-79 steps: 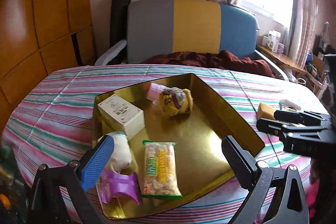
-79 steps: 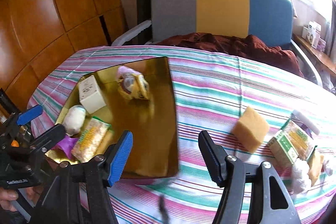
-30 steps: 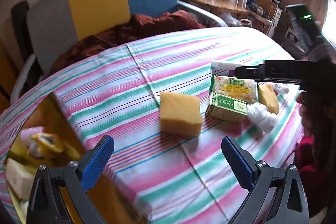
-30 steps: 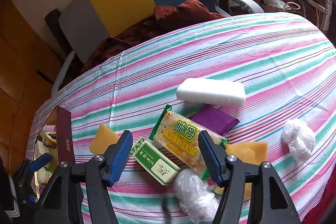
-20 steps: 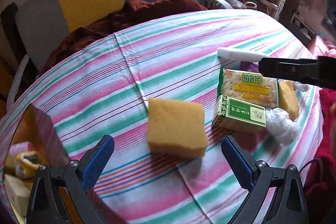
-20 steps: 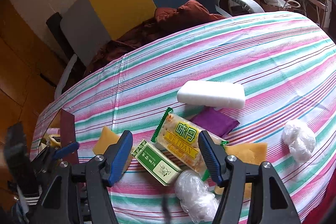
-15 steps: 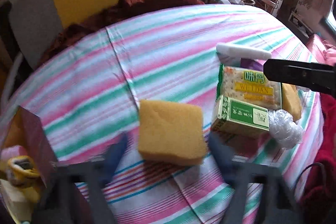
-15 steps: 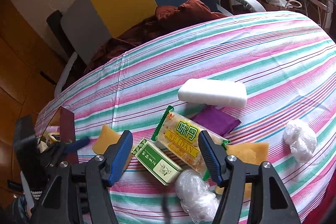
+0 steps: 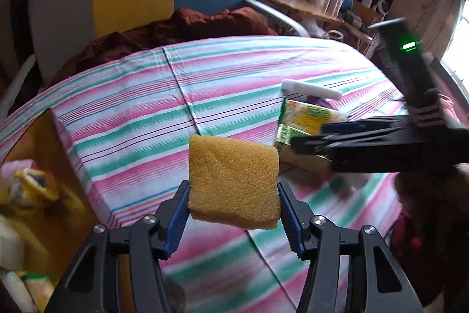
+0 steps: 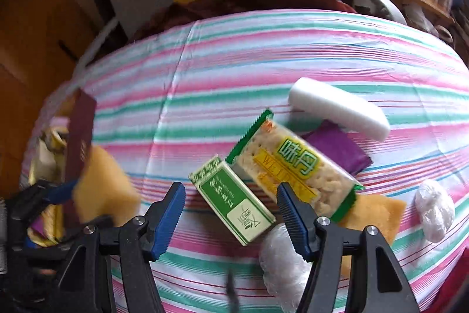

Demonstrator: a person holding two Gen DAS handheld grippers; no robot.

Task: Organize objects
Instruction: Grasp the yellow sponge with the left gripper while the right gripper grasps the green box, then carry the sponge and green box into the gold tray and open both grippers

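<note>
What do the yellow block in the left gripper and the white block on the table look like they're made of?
Yellow block: likely sponge foam, matte with an open-pored grainy surface, pinched in the left gripper. White block: probably dense fine foam, smooth matte with rounded edges; not certain.

Left gripper (image 9: pixel 233 206): blue-padded jaws clamped against both sides of the yellow sponge (image 9: pixel 233 181), lifted above the striped tablecloth (image 9: pixel 140 107). Right gripper (image 10: pixel 230 197): jaws spread wide, poised just above the green box (image 10: pixel 234 203), gripping nothing.
</note>
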